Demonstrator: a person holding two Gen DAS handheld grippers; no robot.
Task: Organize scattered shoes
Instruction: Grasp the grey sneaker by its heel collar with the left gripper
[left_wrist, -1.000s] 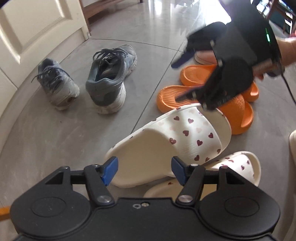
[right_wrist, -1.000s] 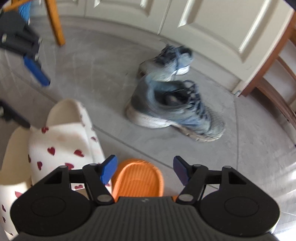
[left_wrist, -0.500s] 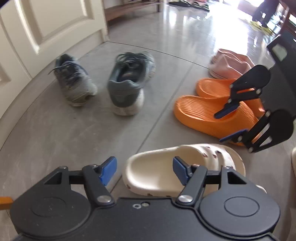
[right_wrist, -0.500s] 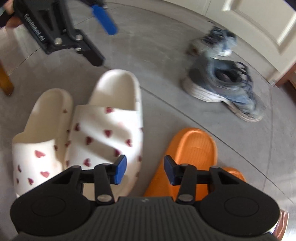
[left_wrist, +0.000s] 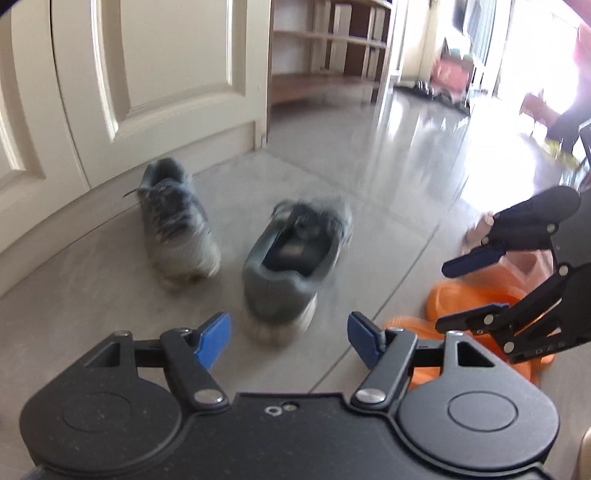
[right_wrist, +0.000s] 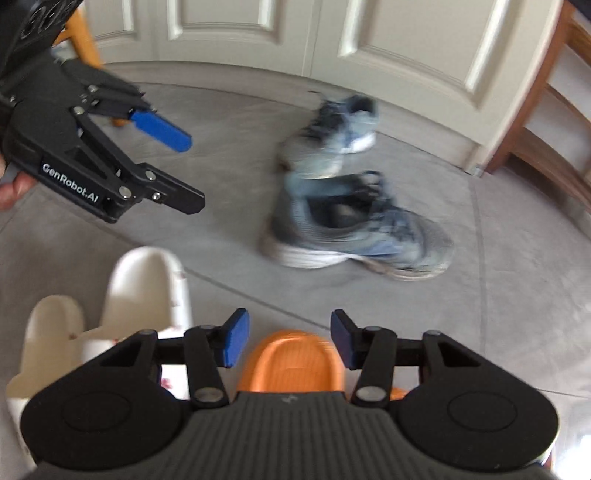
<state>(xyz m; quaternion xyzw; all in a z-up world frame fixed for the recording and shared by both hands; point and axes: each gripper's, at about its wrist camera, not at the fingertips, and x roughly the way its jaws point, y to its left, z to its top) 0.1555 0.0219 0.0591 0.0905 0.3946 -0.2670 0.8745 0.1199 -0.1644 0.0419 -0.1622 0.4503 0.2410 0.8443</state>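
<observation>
Two grey sneakers (left_wrist: 291, 266) lie apart and askew on the floor near the door (left_wrist: 155, 74), not yet paired, while the heart slippers (right_wrist: 110, 314) and orange slippers (right_wrist: 295, 362) sit side by side. Left claw (left_wrist: 288, 336) and right claw (right_wrist: 288, 339) are both opening, empty.

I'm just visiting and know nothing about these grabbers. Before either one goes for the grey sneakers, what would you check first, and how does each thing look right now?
1. Left gripper empty, jaws opening: ok.
2. Right gripper empty, jaws opening over the orange slipper: ok.
3. Nearer grey sneaker upright, heel facing the left gripper: ok.
4. Farther grey sneaker paired beside it: not ok, they sit apart.
5. Floor between left gripper and nearer sneaker clear: ok.
6. Laces loose or tied: cannot tell, blurred.
</observation>
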